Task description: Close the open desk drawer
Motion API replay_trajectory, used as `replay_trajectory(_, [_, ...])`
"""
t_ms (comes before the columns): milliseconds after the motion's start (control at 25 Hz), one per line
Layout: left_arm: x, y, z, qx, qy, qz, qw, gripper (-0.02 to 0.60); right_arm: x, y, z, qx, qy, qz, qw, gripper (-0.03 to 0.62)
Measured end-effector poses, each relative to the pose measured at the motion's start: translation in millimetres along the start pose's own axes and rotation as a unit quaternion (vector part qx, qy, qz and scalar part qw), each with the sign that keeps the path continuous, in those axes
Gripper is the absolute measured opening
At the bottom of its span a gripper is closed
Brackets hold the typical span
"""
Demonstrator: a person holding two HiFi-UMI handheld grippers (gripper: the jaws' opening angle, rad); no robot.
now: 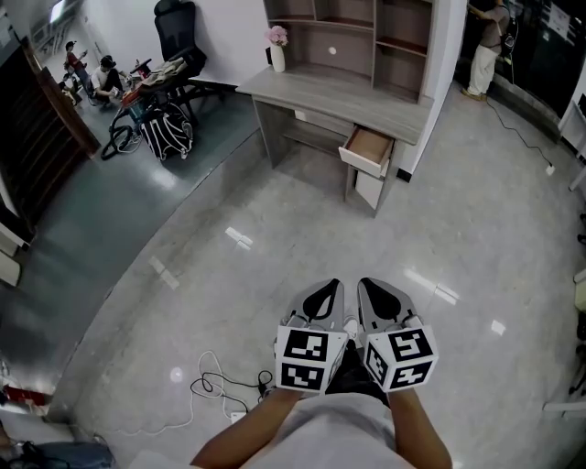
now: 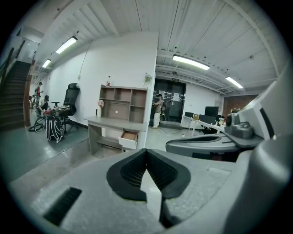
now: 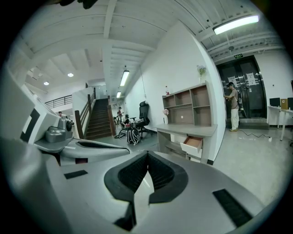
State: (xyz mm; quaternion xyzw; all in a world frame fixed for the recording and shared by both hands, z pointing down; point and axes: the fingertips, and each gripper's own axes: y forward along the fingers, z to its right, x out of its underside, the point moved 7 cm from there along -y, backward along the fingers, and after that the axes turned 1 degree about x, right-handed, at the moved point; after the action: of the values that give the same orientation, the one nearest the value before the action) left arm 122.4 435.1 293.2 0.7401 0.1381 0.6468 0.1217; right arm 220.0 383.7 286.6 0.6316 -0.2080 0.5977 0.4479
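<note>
The drawer (image 1: 368,149) stands pulled out under the right end of the counter (image 1: 339,92), well ahead of you across the floor. It has a pale grey front and a warm wood-toned box behind it, with a closed panel below. The counter is grey wood-grain, set against a white wall. An open shelf unit (image 1: 366,27) sits on top, and a white vase of pink flowers (image 1: 277,55) stands at its left end. The floor (image 1: 211,229) is polished, glossy grey that mirrors the ceiling lights. A white cable (image 1: 220,385) lies looped near you. Your left hand-held gripper (image 2: 146,151) has its ribbed black jaws pressed together on nothing, and so does your right hand-held gripper (image 3: 147,154), close beside it.
</note>
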Motion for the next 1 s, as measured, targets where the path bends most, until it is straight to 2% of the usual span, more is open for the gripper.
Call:
replay_trajectory(240, [-14,56,-27,-0.002,-0.010,-0.005,0.9999,0.002,-11,51,34,-0.004,-0.003,-0.012,1.000,0.000])
replay_trajectory(600, [-59,157,-72,-0.004,-0.011,-0.019,0.9998,0.002,-46,145,98,-0.010,0.006,-0.027,1.000,0.000])
replay_trajectory(800, [-83,214,-88,0.002,-0.001,-0.026,0.9997,0.002,-59,189,138,-0.008,0.014,-0.035,0.999,0.000])
replay_trajectory(1000, [-101,249,-99,0.005,0.008,-0.032,0.9994,0.002,-71,220,165,-0.004,0.029,-0.035,0.999,0.000])
